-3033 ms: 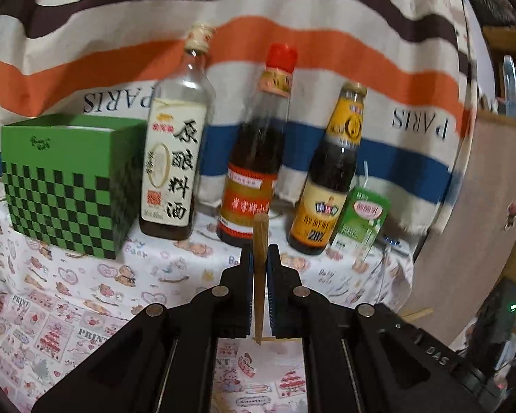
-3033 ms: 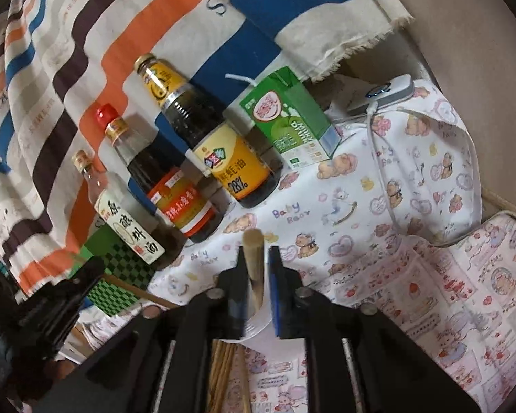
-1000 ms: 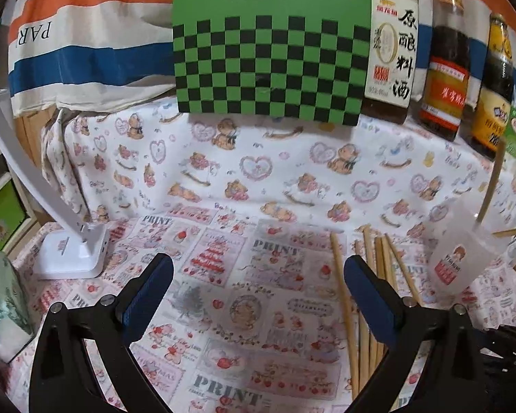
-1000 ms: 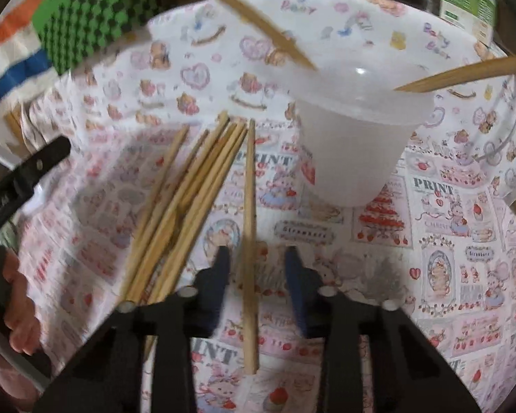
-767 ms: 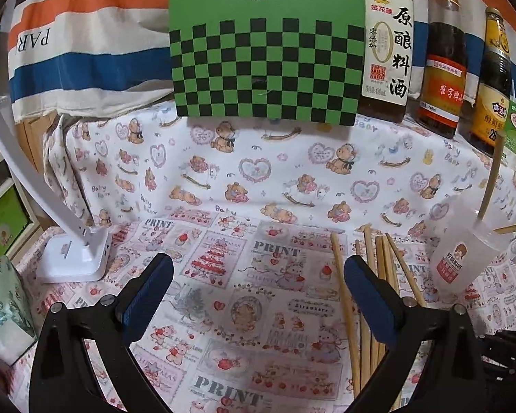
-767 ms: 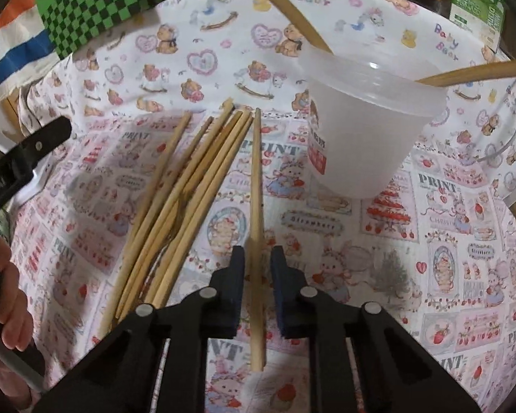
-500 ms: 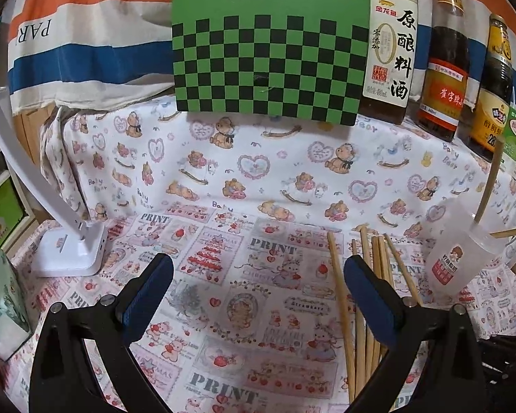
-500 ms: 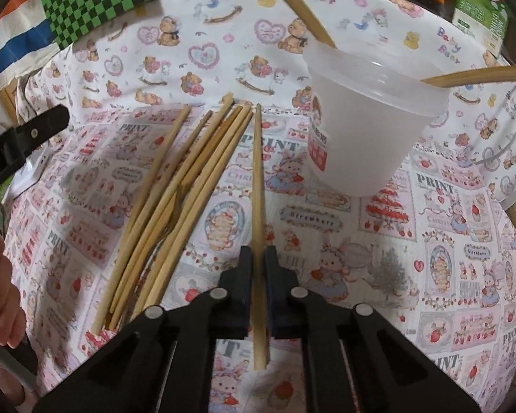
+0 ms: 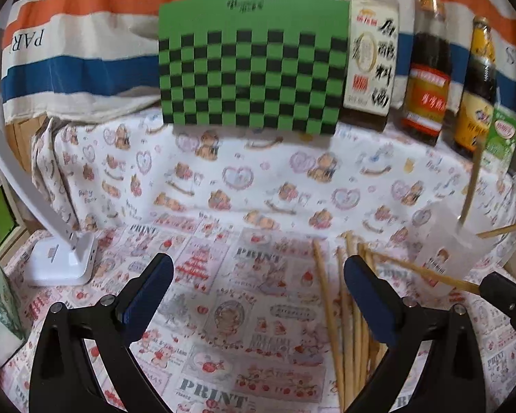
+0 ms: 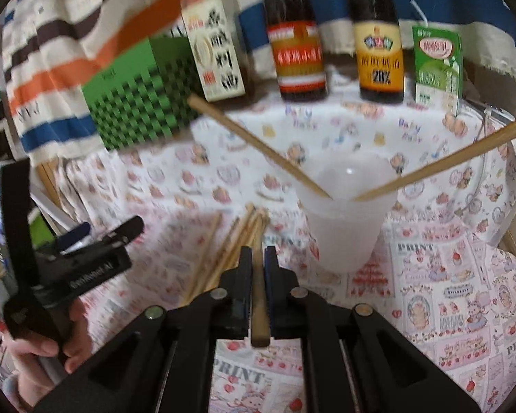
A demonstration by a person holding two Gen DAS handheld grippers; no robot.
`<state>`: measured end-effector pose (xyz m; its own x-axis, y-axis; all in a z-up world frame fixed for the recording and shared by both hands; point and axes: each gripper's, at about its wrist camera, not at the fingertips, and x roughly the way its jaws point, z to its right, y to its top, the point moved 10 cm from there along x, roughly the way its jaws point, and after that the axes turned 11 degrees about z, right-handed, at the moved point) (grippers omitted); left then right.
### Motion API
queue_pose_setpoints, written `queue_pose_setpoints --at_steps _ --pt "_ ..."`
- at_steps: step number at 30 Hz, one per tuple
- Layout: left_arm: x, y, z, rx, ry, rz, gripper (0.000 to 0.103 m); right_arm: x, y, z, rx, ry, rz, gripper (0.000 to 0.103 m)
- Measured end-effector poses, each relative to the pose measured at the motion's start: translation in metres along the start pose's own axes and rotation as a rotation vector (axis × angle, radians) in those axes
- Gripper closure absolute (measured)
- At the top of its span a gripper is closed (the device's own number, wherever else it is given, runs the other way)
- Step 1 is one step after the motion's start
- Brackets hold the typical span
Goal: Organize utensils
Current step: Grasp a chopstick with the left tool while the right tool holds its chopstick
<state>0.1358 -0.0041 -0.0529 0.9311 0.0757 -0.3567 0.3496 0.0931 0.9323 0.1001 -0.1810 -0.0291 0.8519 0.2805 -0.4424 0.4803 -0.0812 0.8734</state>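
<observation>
Right claw [image 10: 257, 268]: the two jaws are pressed together on one wooden chopstick [image 10: 259, 296], which lies straight along the gap between them; its blunt end sticks out behind the jaws, toward the camera.
Held chopstick, other view: in the left wrist view it shows as a thin stick [image 9: 426, 273] that runs from the loose bundle toward the dark right claw [image 9: 509, 296] at the right edge.
Left claw [image 9: 258, 275]: spread wide, with nothing between the blue pads; it hangs over the printed cloth [image 9: 244, 309] that covers the tabletop.
Loose chopsticks [image 9: 352, 313]: a bundle lies flat on the cloth, just beside the right finger of the left claw; in the right wrist view the same bundle [image 10: 220, 251] fans out just left of the right claw.
Cup [image 10: 344, 213]: a translucent plastic cup stands upright on the cloth, right of the bundle and in front of the right claw.
Chopsticks in the cup: two, one [image 10: 258, 146] leaning to the left and one [image 10: 443, 158] leaning to the right.
Back row: a green checked box [image 9: 253, 62], three sauce bottles [image 10: 296, 41] and a green drink carton [image 10: 437, 69] stand in front of a striped cloth [image 9: 79, 48].
Left side: the base of a white lamp [image 9: 62, 258] stands on the cloth.
</observation>
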Motion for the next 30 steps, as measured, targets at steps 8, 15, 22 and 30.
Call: queue_pose_setpoints --at_steps 8,15,22,30 --pt "0.007 -0.012 0.017 0.014 -0.073 -0.075 0.029 -0.017 0.024 0.009 0.044 -0.017 0.130 0.096" --pt "0.017 -0.052 0.047 0.037 -0.213 -0.278 0.062 -0.023 0.031 0.013 0.051 -0.035 0.180 0.096" --pt "0.001 -0.071 0.074 0.137 -0.249 -0.341 0.091 -0.022 0.030 0.016 0.051 -0.046 0.188 0.096" --pt "0.006 -0.092 0.073 0.146 -0.216 -0.419 0.101 -0.022 0.030 0.017 0.048 -0.052 0.189 0.096"
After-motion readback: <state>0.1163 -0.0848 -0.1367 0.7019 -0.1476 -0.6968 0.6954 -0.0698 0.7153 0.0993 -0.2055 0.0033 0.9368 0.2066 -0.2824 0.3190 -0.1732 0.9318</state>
